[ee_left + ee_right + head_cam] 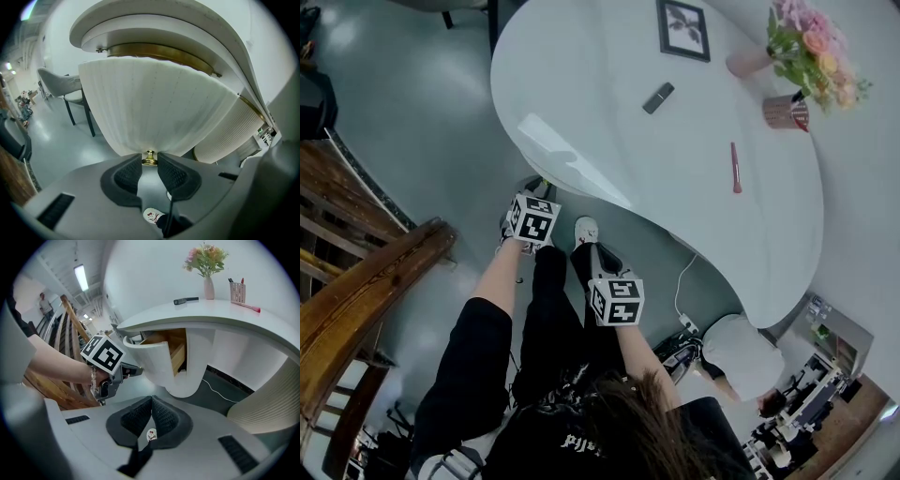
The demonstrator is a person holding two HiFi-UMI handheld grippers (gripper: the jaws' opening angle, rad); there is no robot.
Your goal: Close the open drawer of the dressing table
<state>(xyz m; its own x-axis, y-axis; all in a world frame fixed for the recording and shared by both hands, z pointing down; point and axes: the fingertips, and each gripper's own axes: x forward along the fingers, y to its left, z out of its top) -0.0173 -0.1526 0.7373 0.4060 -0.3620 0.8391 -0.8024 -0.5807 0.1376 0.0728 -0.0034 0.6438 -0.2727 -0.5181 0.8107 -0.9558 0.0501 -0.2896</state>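
The dressing table's drawer (157,357) stands pulled out under the white tabletop (609,141), and its wooden inside (177,347) shows. Its curved, ribbed white front (159,108) fills the left gripper view. At the bottom of that front is a small brass knob (149,158). My left gripper (149,163) is shut on this knob, one fingertip on each side. In the right gripper view it (108,363) reaches to the drawer front from the left. My right gripper (151,404) hangs back below the table, shut on nothing.
On the tabletop are a picture frame (682,28), a flower vase (811,42), a pink holder (786,112), a pink pen (736,169) and a dark tube (658,97). A wooden stair rail (366,281) runs at left. A chair (70,89) and a ribbed pedestal (234,136) flank the drawer.
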